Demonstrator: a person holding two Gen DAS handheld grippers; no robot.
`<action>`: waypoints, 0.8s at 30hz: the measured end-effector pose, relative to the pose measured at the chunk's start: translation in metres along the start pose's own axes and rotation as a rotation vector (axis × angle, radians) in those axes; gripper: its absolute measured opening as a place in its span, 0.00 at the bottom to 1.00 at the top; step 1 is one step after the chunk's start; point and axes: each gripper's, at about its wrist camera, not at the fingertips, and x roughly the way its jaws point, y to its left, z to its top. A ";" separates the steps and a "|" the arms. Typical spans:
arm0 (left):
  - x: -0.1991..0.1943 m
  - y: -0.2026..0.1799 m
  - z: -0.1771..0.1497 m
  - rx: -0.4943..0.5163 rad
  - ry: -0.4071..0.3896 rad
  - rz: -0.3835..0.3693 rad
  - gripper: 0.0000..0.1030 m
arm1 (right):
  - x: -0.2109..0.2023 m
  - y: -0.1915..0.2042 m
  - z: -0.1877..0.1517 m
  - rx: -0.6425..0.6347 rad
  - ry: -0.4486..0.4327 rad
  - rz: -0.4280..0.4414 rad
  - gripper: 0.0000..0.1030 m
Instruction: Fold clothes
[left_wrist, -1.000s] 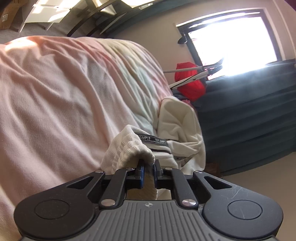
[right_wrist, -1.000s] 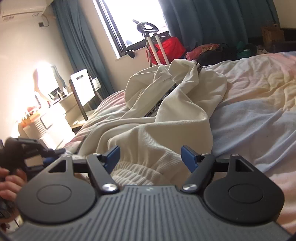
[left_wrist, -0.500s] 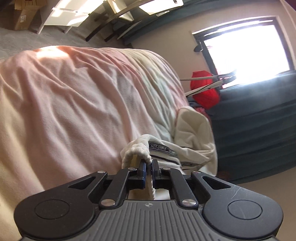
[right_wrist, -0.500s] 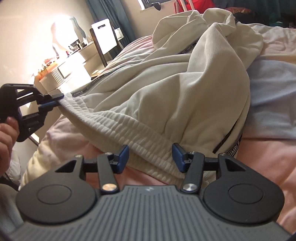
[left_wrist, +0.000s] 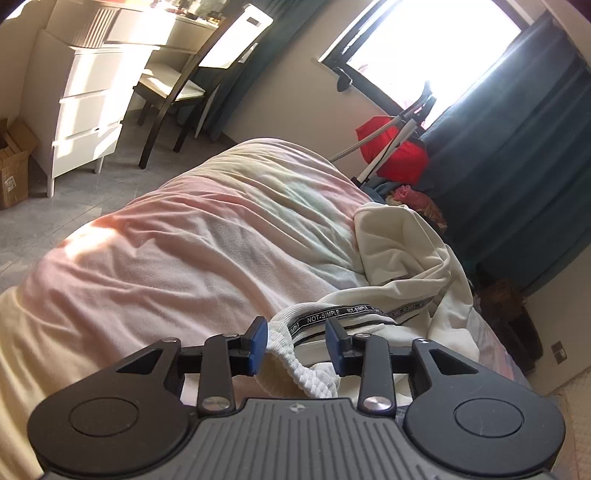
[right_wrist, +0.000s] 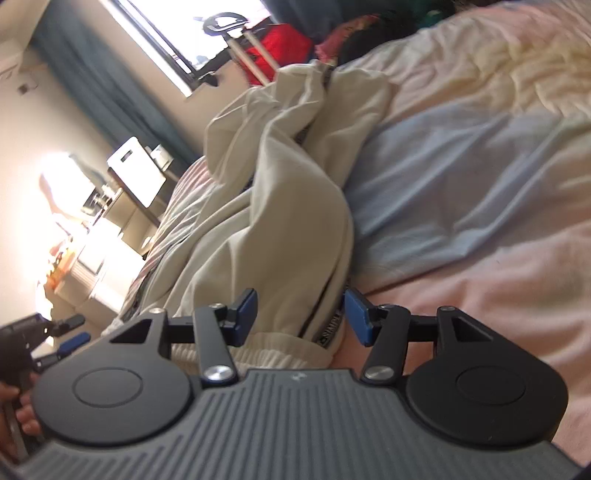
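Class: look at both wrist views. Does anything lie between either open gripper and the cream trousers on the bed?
Nothing visible does. The left gripper straddles the ribbed waistband of the cream trousers, and the right gripper straddles their other end; only the bedspread lies beneath.

Black fingers (left_wrist: 218, 363), blue pads (left_wrist: 257, 345), silver screws.

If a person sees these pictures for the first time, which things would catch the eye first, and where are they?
First, the cream trousers lying crumpled on the pastel bedspread, with a black "NOT-SIMPLE" band near the waist. The left gripper and right gripper both stand open around the ribbed waistband at the near edge. Behind, a red bag glows under the bright window.
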 end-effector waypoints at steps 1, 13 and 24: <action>0.005 -0.002 0.001 0.012 0.011 0.005 0.47 | 0.006 -0.008 0.000 0.053 0.022 0.002 0.54; 0.074 0.012 0.005 -0.011 0.190 0.039 0.45 | 0.043 -0.007 -0.014 0.166 0.075 0.162 0.56; 0.059 0.033 0.009 -0.098 0.195 0.013 0.47 | 0.054 0.001 -0.019 0.038 0.152 0.051 0.53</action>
